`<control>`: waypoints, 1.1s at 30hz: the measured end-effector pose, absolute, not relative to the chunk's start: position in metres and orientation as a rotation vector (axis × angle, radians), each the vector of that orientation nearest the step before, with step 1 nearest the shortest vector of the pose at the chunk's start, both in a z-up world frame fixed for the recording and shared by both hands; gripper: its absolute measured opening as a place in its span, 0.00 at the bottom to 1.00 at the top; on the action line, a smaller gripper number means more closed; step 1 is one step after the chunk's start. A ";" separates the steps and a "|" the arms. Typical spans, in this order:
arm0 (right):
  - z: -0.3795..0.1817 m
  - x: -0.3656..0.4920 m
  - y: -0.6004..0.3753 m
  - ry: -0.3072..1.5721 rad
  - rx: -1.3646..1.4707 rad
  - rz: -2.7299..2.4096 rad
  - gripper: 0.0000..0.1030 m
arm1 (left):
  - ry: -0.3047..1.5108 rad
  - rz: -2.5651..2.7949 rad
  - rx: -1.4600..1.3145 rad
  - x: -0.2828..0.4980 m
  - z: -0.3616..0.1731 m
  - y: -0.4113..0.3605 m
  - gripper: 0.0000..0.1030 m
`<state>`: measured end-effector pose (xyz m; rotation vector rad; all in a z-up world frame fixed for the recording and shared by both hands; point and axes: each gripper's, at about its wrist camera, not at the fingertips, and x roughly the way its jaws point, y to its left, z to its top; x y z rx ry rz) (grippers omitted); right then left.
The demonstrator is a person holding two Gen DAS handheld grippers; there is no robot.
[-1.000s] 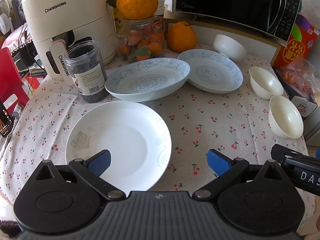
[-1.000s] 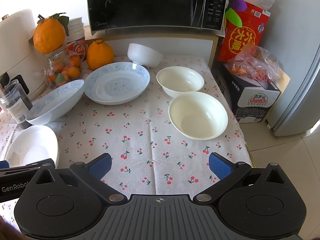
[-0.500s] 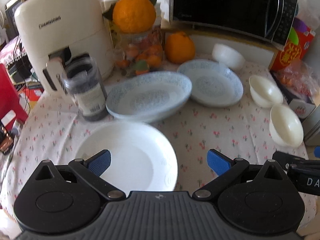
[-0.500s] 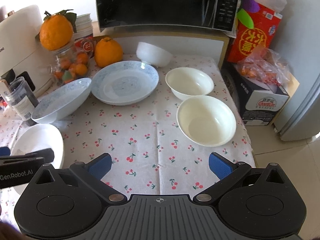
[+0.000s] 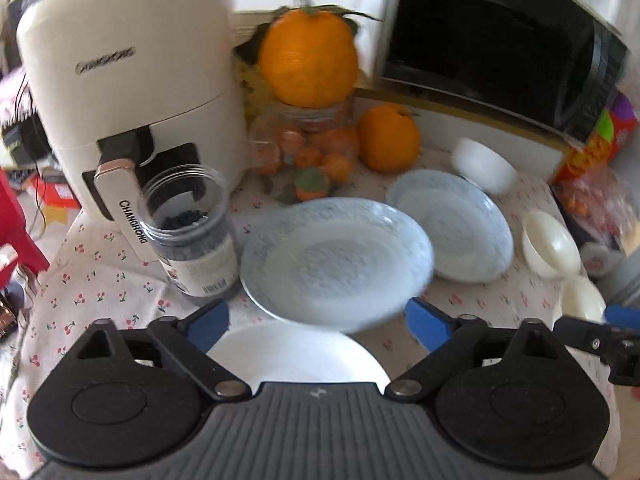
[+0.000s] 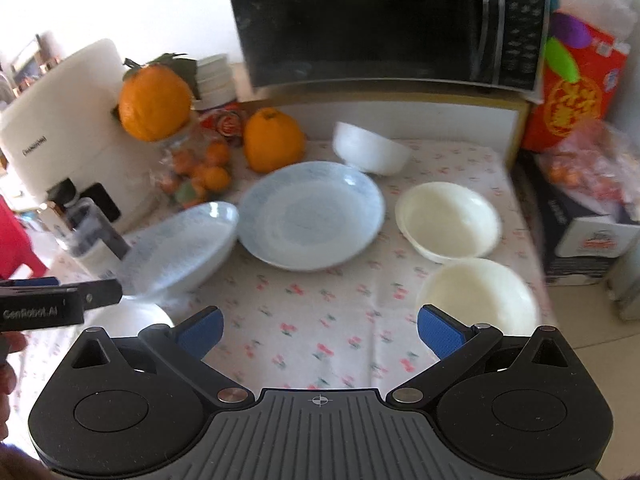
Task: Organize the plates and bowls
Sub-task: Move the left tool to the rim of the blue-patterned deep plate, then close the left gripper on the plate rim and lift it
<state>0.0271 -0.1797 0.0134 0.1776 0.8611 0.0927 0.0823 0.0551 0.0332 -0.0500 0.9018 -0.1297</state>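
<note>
On the cherry-print tablecloth lie a white plate (image 5: 296, 352), a near blue-patterned plate (image 5: 336, 260) and a far blue-patterned plate (image 5: 456, 224). Three bowls stand to the right: a white one at the back (image 6: 370, 148) and two cream ones (image 6: 448, 220) (image 6: 480, 296). My left gripper (image 5: 316, 324) is open and empty, over the white plate and just short of the near blue plate. My right gripper (image 6: 318, 330) is open and empty above bare cloth, with the nearest cream bowl beside its right finger.
A white air fryer (image 5: 120, 92) and a dark jar (image 5: 192, 232) stand at the left. A glass jar of small oranges (image 5: 312, 152) with a big orange on top, another orange (image 5: 386, 138) and a microwave (image 6: 384, 20) line the back. Boxes (image 6: 580, 236) sit off the table's right edge.
Both grippers have moved forward over the table. The white plate has slid under my left gripper, and the near blue plate is now close before it. Both stay open.
</note>
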 end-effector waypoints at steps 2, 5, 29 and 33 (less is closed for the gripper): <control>0.006 0.040 -0.179 0.867 0.243 0.126 1.00 | 0.917 -0.124 -0.113 0.093 0.028 0.069 0.84; 0.000 0.059 -0.177 0.852 0.314 0.180 0.99 | 0.940 -0.127 -0.204 0.106 0.021 0.087 0.77; -0.053 0.143 -0.146 0.856 0.492 0.235 0.40 | 1.027 -0.095 -0.322 0.144 -0.030 0.105 0.27; -0.060 0.147 -0.143 0.860 0.500 0.229 0.36 | 1.042 -0.091 -0.321 0.144 -0.034 0.105 0.23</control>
